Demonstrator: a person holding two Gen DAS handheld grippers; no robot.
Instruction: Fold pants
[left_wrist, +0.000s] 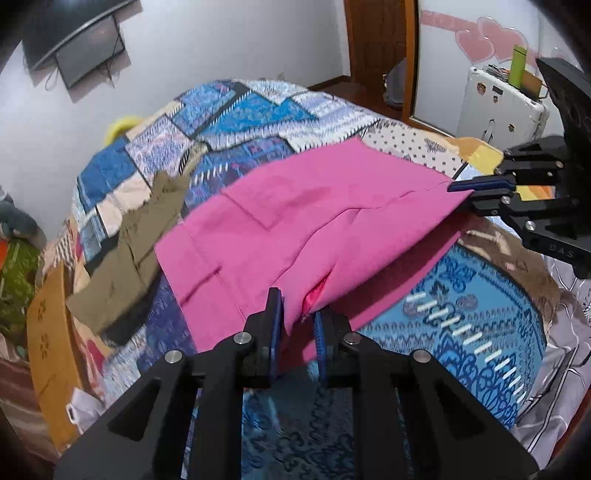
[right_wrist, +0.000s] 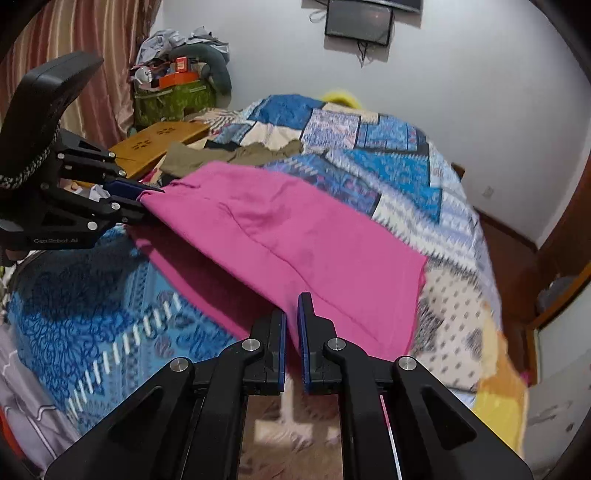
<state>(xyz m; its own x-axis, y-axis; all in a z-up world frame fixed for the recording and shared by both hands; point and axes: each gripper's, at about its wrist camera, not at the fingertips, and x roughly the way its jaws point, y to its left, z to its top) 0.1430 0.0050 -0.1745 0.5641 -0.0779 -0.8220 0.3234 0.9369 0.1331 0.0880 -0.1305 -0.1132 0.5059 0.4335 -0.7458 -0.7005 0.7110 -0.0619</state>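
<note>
1. Pants (left_wrist: 295, 221), pink, lie spread over the near part of the bed (left_wrist: 236, 110), on the patchwork cover, with one edge lifted off it.
2. My left gripper (left_wrist: 297, 314) has its jaws closed on the near edge of the pants; pink cloth sits pinched between the blue pads (left_wrist: 276, 325).
3. My right gripper (right_wrist: 291, 321) is also clamped on this edge, further toward the right side of the bed; cloth passes between its two fingers.
4. Between both grips the edge hangs stretched above the blue cover.
5. Brown garment (left_wrist: 129, 254) lies just beside the pants, toward the left edge of the bed.
</note>
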